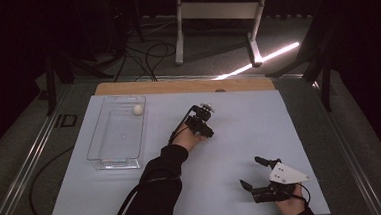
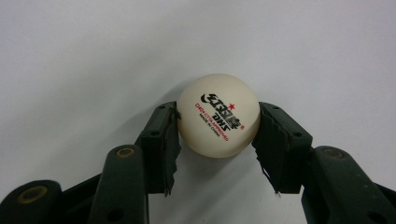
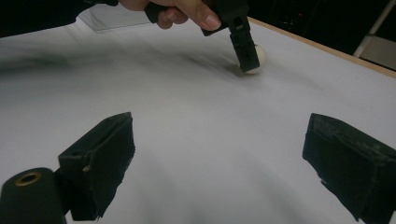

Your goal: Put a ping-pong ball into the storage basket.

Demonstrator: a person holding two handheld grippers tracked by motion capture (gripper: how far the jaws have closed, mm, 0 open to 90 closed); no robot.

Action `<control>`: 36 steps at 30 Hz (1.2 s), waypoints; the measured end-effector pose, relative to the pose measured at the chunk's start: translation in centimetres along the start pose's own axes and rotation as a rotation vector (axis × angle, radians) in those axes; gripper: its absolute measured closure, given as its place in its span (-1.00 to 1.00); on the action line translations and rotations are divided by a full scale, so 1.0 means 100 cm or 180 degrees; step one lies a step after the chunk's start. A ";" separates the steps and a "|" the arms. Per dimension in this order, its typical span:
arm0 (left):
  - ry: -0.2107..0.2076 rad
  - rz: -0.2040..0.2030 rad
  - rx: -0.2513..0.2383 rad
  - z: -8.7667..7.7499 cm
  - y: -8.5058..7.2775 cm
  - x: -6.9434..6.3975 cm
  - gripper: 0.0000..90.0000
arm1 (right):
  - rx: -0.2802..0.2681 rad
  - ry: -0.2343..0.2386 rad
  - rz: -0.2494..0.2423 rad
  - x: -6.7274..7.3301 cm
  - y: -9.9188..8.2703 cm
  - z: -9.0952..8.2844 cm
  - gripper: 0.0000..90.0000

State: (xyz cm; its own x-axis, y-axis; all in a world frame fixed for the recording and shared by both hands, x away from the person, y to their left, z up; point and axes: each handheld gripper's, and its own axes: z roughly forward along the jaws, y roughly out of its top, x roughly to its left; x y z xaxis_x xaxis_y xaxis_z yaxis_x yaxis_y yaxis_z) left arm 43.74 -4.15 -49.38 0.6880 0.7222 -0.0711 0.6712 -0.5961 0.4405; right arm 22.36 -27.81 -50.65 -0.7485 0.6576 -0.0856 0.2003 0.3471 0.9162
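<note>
Ball, white with printed lettering, sits on the pale table near its middle, pinched between the jaws of the left gripper. Toward the near right edge the right gripper rests with jaws spread wide. A clear tray holding a second ball stands at the left.

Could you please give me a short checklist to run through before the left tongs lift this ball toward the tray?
1. Left tongs closed on the ping-pong ball, pads on both sides: ok.
2. Ball centred between the pads: ok.
3. Clear tray has free floor space beside the ball already inside: ok.
4. Right tongs open, parked away from the path: ok.
5. Ball off the table: cannot tell.
</note>
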 end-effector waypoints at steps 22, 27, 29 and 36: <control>-0.0174 0.0326 0.0061 -0.028 0.001 -0.008 0.16 | 0.0003 -0.0023 -0.0004 0.000 0.000 0.000 -0.80; -0.0235 0.0435 0.0070 -0.037 -0.002 -0.010 0.16 | 0.0021 -0.0019 -0.0006 0.000 0.000 0.000 -0.80; -0.0217 0.0484 0.0085 -0.041 -0.003 -0.011 0.16 | 0.0027 -0.0012 0.0005 0.000 0.000 0.000 -0.80; -0.0291 0.0577 0.0106 -0.051 -0.008 -0.010 0.16 | 0.0025 -0.0027 -0.0020 0.001 0.000 0.000 -0.80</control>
State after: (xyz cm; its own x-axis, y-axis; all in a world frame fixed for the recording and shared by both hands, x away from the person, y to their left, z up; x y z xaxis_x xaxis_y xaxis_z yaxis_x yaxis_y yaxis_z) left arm 41.09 -2.60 -45.16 0.8196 0.5679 -0.0751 0.5418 -0.7259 0.4237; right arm 22.36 -27.74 -50.65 -0.7443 0.6611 -0.0947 0.2005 0.3564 0.9126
